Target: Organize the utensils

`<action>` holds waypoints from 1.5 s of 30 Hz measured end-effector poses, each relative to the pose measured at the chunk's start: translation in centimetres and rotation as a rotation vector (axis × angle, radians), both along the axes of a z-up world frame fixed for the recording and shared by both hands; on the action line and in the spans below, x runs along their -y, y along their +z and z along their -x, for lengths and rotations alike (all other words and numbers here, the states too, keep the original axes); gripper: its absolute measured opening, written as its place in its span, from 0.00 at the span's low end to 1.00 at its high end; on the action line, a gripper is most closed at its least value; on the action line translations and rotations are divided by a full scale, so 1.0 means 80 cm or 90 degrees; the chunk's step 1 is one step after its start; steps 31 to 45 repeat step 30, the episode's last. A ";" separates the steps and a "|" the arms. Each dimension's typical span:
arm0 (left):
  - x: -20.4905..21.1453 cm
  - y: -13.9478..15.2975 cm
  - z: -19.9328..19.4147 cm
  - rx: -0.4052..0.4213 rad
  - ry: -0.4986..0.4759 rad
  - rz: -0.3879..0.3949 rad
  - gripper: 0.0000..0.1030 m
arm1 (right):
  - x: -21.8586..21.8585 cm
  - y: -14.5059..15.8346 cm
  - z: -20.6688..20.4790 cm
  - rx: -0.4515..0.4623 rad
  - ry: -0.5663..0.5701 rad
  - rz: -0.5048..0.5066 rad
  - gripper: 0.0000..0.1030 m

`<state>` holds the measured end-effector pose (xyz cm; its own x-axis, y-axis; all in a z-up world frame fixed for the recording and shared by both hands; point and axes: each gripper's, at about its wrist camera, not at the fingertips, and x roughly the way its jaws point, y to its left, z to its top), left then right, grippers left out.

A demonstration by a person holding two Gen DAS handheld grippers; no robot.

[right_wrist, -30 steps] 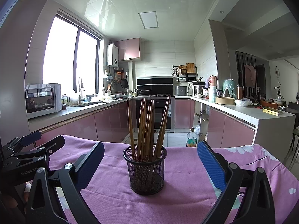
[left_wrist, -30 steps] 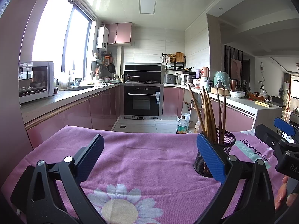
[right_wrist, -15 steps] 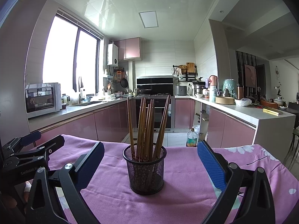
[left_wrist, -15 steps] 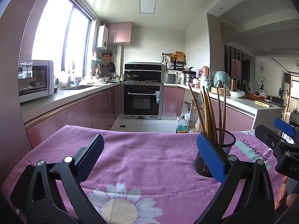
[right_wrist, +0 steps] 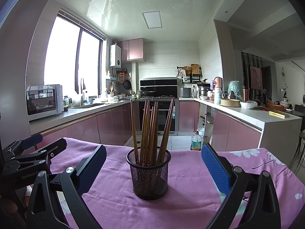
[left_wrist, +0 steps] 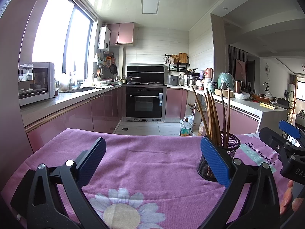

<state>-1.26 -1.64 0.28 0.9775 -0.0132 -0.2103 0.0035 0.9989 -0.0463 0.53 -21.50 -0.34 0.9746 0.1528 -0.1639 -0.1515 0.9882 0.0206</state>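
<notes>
No change from 0.5 s ago: both grippers stay put. Left gripper wide open, empty; right gripper wide open, empty. Black mesh cup upright on pink tablecloth, holding brown chopsticks, centred ahead of right jaws.

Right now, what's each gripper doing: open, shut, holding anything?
Left gripper: open, holding nothing.
Right gripper: open, holding nothing; the mesh cup of chopsticks stands ahead of it.

Chopsticks stand in a holder on the tablecloth, apparently about 8.
</notes>
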 end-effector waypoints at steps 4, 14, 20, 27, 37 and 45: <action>0.000 0.001 -0.001 0.000 0.000 0.001 0.94 | 0.000 0.000 0.000 0.000 0.001 -0.001 0.94; 0.003 -0.001 0.002 0.005 0.000 -0.010 0.94 | 0.001 -0.001 -0.001 -0.002 0.000 0.000 0.94; 0.007 0.000 0.005 0.016 0.006 -0.021 0.94 | 0.001 -0.003 -0.002 -0.006 0.005 0.000 0.94; 0.001 -0.012 -0.029 -0.089 -0.002 -0.005 0.95 | 0.011 -0.012 -0.013 -0.041 0.007 0.001 0.94; -0.003 -0.032 -0.069 -0.208 -0.008 -0.012 0.95 | 0.034 -0.024 -0.035 -0.119 -0.019 0.015 0.94; -0.003 -0.032 -0.069 -0.208 -0.008 -0.012 0.95 | 0.034 -0.024 -0.035 -0.119 -0.019 0.015 0.94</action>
